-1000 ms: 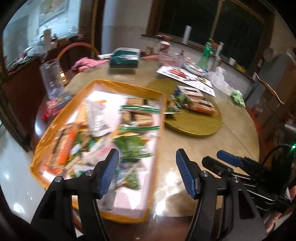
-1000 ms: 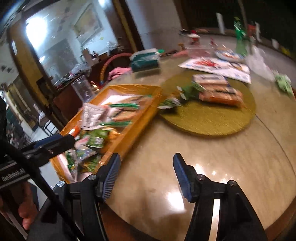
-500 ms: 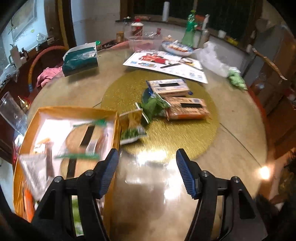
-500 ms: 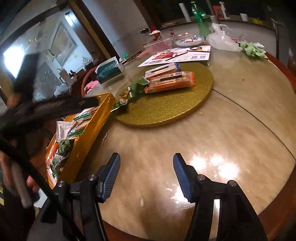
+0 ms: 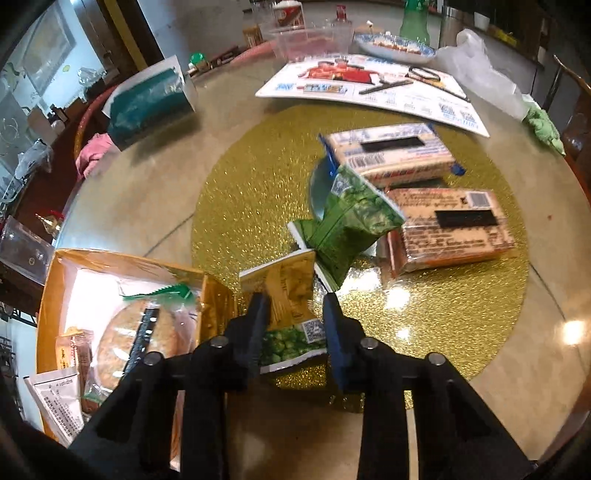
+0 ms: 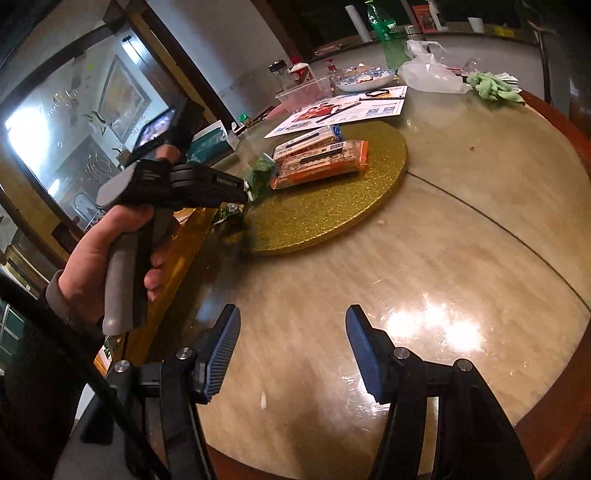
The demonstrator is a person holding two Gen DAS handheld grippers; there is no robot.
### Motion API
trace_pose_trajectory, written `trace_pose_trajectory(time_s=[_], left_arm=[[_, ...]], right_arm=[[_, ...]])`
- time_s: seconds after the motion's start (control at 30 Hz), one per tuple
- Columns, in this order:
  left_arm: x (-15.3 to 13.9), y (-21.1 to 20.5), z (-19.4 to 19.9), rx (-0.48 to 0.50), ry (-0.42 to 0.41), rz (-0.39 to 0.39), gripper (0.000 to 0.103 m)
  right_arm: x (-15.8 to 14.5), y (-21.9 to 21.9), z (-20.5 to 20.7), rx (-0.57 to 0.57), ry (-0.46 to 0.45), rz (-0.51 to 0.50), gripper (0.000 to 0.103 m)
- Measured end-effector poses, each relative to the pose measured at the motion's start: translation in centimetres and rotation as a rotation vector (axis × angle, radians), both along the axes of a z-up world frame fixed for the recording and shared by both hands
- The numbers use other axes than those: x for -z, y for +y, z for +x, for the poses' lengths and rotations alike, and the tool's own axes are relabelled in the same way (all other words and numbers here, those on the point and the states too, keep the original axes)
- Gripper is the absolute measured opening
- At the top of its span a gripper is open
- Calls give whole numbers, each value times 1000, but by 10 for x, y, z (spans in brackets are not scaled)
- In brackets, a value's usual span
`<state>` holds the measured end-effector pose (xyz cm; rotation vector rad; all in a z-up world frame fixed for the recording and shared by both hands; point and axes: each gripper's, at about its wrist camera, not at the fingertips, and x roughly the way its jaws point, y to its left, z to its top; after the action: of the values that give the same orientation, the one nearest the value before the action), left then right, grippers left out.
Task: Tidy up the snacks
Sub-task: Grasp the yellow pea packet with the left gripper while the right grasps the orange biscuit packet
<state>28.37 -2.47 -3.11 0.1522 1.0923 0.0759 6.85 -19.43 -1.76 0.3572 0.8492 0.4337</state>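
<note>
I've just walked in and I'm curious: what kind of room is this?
Most likely a home dining room: a big round table with a gold turntable, a plate of food, a green bottle and framed pictures on the wall.

Glittery gold turntable (image 5: 424,317); glossy stone-look table (image 6: 424,258); shiny plastic snack packet (image 5: 291,317).

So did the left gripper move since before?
Yes. The left gripper swung right from over the orange tray to the gold mat, its jaws just closing on a gold snack packet.

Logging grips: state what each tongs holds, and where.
Left tongs: closed across the gold-and-green snack packet, near its lower end. Right tongs: open, holding nothing.
</note>
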Motion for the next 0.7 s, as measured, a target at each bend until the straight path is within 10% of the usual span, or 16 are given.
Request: trace_pose_trajectory(time_s=[0.27,0.7], left_arm=[[0,4,-26,26,-18,-49,27],[-3,2,-188,193,10,-188,27]], right_arm=[[-2,-2,3,14,2,-23,59],[-8,-6,54,-49,32,-102,62]])
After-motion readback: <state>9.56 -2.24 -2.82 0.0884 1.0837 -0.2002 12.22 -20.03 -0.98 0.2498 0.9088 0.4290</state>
